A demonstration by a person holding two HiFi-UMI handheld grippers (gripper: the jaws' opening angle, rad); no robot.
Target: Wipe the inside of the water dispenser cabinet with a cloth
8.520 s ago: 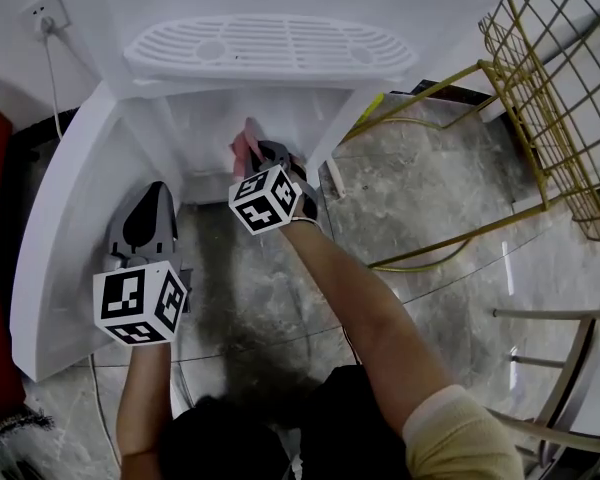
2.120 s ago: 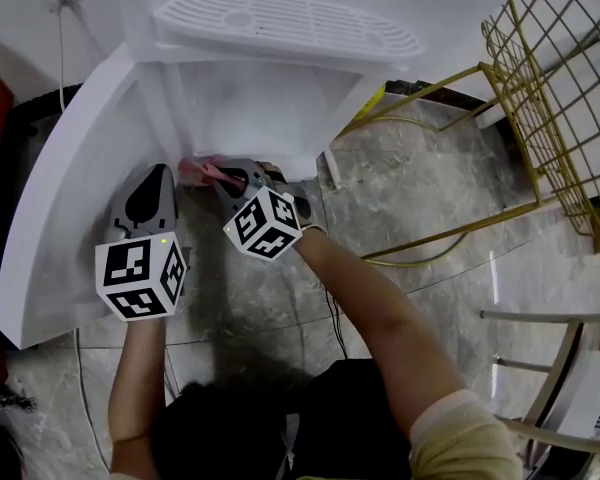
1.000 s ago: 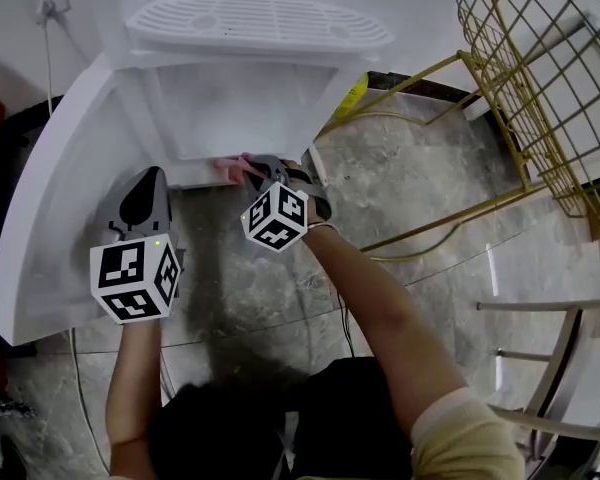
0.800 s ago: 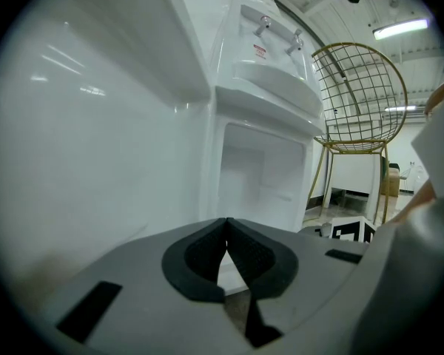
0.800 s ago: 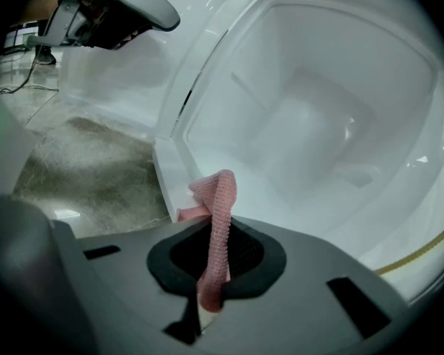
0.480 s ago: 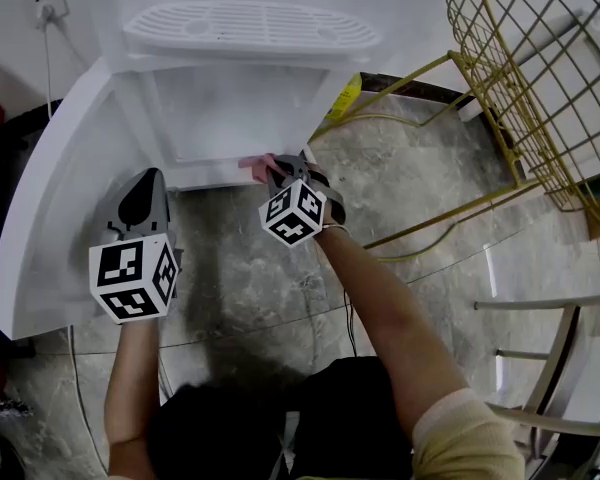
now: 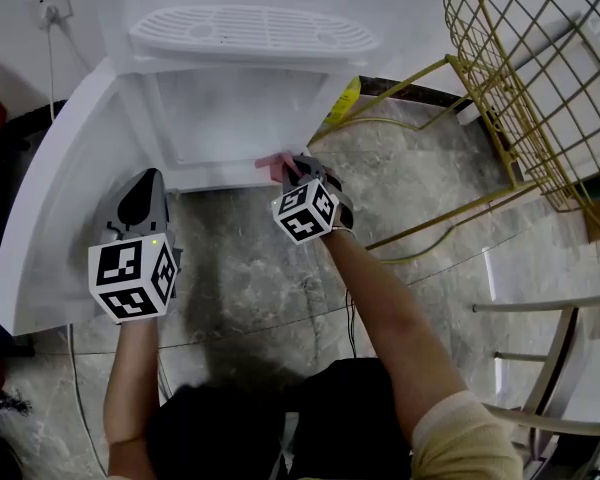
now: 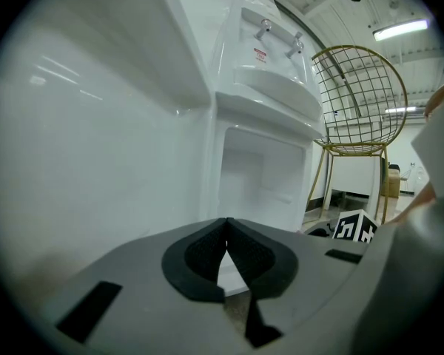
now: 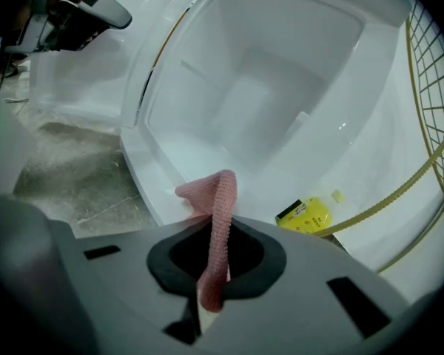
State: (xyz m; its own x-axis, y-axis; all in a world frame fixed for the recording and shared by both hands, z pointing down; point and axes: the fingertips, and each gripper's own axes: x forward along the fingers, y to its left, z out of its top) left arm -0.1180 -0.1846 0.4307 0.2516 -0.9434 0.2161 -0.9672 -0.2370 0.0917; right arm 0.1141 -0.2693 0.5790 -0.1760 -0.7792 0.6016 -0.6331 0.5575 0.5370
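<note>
At the far left, the white cabinet door (image 7: 52, 200) stands swung wide open. The left gripper (image 8: 226, 251) hangs just beside its inner face, jaws pressed together on nothing. It has stayed there, idle, through the whole stretch.

The open cabinet of the white water dispenser (image 7: 235, 118) comes next, with a white front lip (image 7: 215, 173) along its floor. This is where the change is. Some seconds ago the cloth was deep inside the cabinet. It was then drawn out to the left end of the lip and has since travelled steadily rightward along it. The pink knitted cloth (image 9: 220, 202) is now near the lip's right end, its free end curling forward towards the threshold. The right gripper (image 9: 213, 268) has its jaws clamped on the cloth's middle. I judge that the pass along the front edge is almost done and that the right inner wall or corner comes next.

Further right, a yellow sticker (image 9: 305, 217) sits low on the dispenser's outer side. A gold wire chair (image 7: 540, 78) stands well apart on the grey stone floor (image 7: 240, 268).

The head view does not settle whether the cloth presses on the lip or merely hangs over it. The cloth's lower end is hidden behind the jaws. The pale cabinet surfaces show neither dirt nor wiped streaks, and the dispenser's upper body is cut off in the head view.
</note>
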